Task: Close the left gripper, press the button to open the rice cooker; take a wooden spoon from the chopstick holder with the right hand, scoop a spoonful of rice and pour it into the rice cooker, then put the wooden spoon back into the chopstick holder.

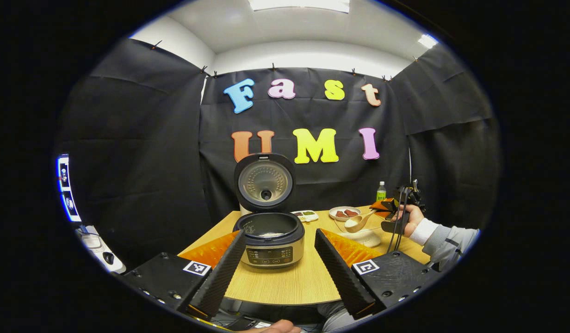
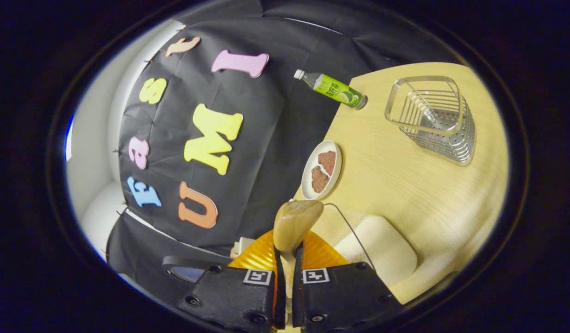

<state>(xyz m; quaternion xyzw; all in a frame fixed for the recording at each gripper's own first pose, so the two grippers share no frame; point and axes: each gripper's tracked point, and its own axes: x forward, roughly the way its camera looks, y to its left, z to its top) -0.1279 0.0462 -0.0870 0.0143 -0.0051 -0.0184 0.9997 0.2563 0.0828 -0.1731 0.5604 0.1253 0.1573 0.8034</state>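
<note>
The rice cooker (image 1: 271, 238) stands on the wooden table (image 1: 289, 284) with its lid (image 1: 265, 182) swung up and the inner pot showing. My left gripper (image 1: 279, 233) hangs open in front of it, one finger on each side, touching nothing. To the right, my right gripper (image 1: 390, 209) is shut on the wooden spoon (image 1: 356, 223), whose bowl carries white rice above the glass rice bowl (image 1: 366, 237). In the right gripper view the spoon (image 2: 296, 222) sticks out from between the shut fingers of my right gripper (image 2: 287, 252), beside the rice bowl (image 2: 382, 249). The wire chopstick holder (image 2: 433, 118) stands apart, with nothing in it.
A plate of meat (image 2: 322, 169) and a green bottle (image 2: 333, 89) sit near the table's far edge. A small dish (image 1: 306, 215) lies behind the cooker. A sleeved hand (image 1: 417, 222) holds the right gripper. Monitors (image 1: 65, 189) stand at the far left.
</note>
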